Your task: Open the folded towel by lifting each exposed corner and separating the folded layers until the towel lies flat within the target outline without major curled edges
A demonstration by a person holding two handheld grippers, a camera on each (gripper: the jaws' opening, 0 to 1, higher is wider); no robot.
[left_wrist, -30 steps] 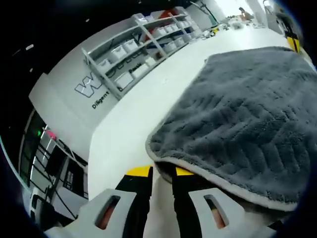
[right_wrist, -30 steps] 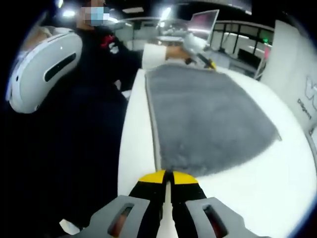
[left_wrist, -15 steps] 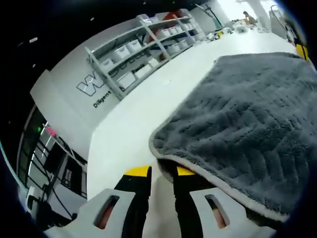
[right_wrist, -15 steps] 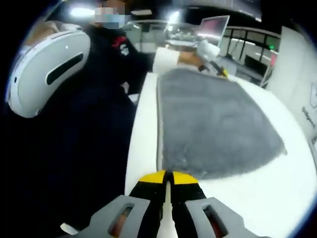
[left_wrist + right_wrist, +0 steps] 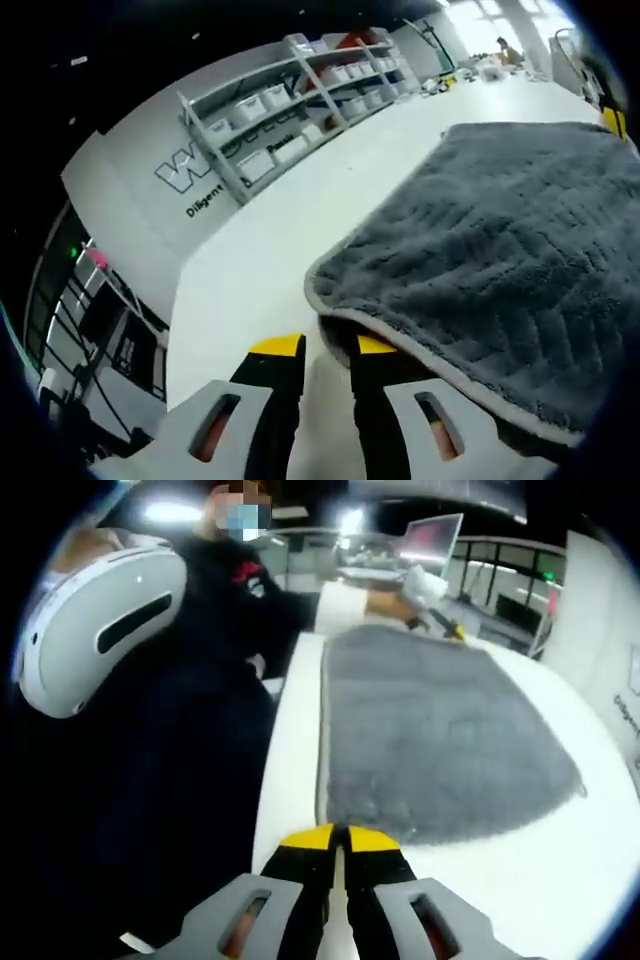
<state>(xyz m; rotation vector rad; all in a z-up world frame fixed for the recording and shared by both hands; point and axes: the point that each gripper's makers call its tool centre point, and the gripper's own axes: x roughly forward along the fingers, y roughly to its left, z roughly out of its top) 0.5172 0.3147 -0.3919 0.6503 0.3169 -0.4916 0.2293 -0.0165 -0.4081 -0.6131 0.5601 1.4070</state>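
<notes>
Left gripper (image 5: 327,347) fingers stood slightly apart, yellow tips right at the near corner of the grey towel (image 5: 500,260); the corner's pale hem lay over the right tip, so whether any cloth sat between the fingers could not be told. Towel ran off the right edge of the left gripper view, far corners cut off. It lay spread on the white table (image 5: 270,250). Beyond, a wall with grey shelving (image 5: 290,100) holding white bins; lettering on the wall only partly readable.

Right gripper (image 5: 338,836) fingers were pressed together, tips at the towel's (image 5: 430,730) near edge; contact with the cloth was hard to make out, nothing visibly pinched. Towel lay flat on the table (image 5: 290,740), stretching away toward the far end, where the left gripper (image 5: 448,628) showed small, held by a white-sleeved hand (image 5: 405,595) at the far corner. Person in dark clothes (image 5: 190,730) stood at the table's left side, arm reaching across. White headset-like object (image 5: 95,625) at left, partly cut off.
</notes>
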